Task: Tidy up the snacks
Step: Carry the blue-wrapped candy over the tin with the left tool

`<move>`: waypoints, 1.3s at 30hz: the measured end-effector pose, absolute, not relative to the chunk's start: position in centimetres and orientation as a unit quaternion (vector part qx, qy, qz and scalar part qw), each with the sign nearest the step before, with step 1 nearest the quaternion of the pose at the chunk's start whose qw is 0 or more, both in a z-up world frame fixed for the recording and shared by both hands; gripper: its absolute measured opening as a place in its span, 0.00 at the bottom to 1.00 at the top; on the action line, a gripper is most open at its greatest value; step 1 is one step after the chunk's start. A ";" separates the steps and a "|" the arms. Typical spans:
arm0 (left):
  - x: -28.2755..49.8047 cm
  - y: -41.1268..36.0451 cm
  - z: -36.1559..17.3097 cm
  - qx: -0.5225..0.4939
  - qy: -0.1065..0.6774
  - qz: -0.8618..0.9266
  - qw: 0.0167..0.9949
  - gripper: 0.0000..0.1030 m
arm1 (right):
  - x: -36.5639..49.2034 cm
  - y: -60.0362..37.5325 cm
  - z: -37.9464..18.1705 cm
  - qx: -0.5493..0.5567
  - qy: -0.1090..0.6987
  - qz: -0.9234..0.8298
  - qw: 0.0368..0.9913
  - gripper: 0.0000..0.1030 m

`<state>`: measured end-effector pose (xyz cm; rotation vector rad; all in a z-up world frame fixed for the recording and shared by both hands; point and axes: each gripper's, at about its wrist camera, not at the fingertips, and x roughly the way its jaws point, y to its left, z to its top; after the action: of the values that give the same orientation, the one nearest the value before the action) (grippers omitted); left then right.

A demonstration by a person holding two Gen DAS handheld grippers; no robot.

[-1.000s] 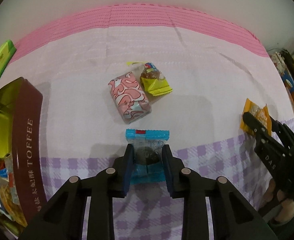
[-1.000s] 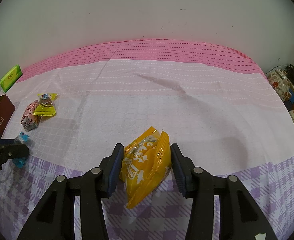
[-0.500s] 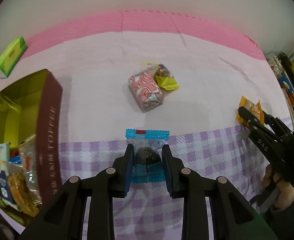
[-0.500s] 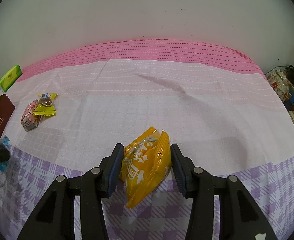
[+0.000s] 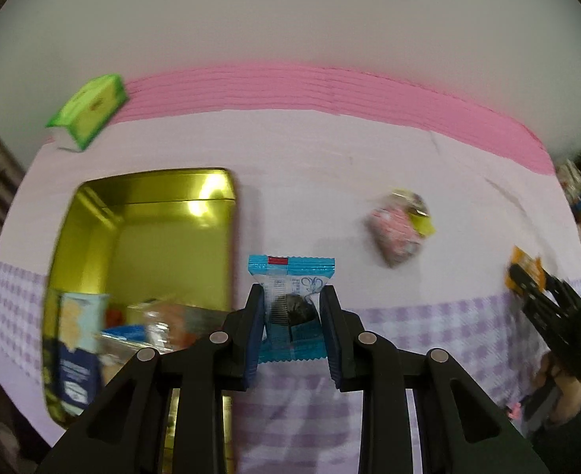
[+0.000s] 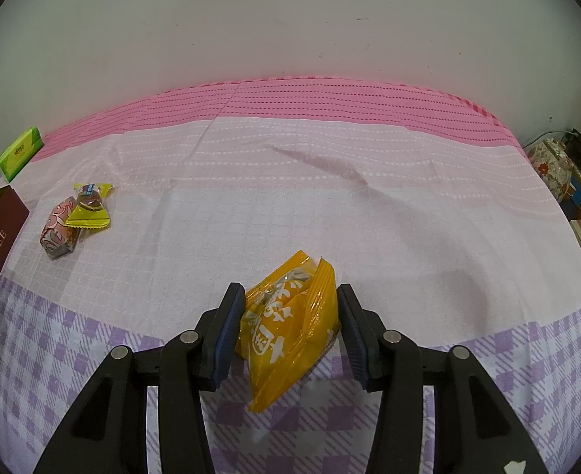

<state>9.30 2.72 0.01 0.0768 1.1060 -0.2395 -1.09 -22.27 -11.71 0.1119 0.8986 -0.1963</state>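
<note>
Left wrist view: I see the green pack [image 5: 89,116] far left, then the open tin [image 5: 215,237] with snacks inside. My left hand-held gripper [image 5: 292,326] is clamped on the blue snack [image 5: 291,276], just right of the tin's rim. Further right lie the pink candy [image 5: 393,233] and yellow candy [image 5: 419,213]. My right hand-held gripper [image 6: 290,331] pinches the orange packet [image 6: 290,316] over the checked cloth [image 6: 330,217].

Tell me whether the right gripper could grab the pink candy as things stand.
Probably not: the right gripper already has the orange packet between its jaws, and the pink candy lies far off beside the yellow candy.
</note>
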 end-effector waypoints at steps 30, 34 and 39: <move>14.5 10.1 -5.0 0.050 0.555 -0.001 0.831 0.28 | -1.1 -22.2 -11.7 0.053 0.433 -0.095 0.895 0.44; 14.6 10.2 -5.3 0.047 0.557 0.001 0.829 0.29 | -1.1 -22.2 -11.7 0.053 0.433 -0.095 0.895 0.44; 14.6 10.3 -5.6 0.049 0.560 0.003 0.827 0.29 | -1.2 -22.2 -11.6 0.053 0.433 -0.095 0.895 0.44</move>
<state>14.62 10.28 -5.58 0.1036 1.1884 0.0074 -1.16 -22.22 -11.64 0.1093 0.8969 -0.1977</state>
